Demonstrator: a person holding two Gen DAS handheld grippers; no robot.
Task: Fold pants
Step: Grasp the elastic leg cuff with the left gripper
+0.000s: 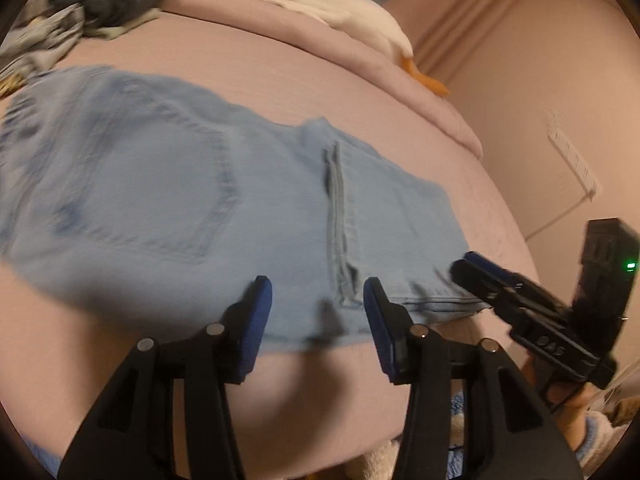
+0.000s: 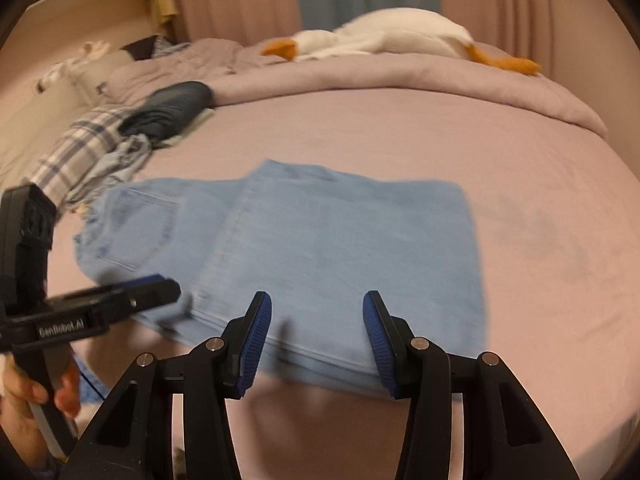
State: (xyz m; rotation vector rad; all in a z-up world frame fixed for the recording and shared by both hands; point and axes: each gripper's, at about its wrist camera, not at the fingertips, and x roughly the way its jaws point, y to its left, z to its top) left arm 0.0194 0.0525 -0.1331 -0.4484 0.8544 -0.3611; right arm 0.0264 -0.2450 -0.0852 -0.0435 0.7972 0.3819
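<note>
Light blue denim pants [image 1: 200, 208] lie folded flat on the pink bed sheet [image 1: 320, 92], back pocket up; they also show in the right wrist view [image 2: 320, 248]. My left gripper [image 1: 318, 308] is open and empty, its jaws wide apart just above the near hem edge of the pants. My right gripper [image 2: 318, 320] is open and empty over the near edge of the pants. The right gripper also shows in the left wrist view [image 1: 472, 268] at the pants' right corner. The left gripper shows in the right wrist view [image 2: 160, 288] at the left.
A white plush goose [image 2: 392, 36] lies on the folded duvet [image 2: 400, 76] at the far side of the bed. A dark garment [image 2: 172, 108] and plaid clothes [image 2: 88, 148] lie heaped at the far left. A wall [image 1: 560, 80] stands to the right of the bed.
</note>
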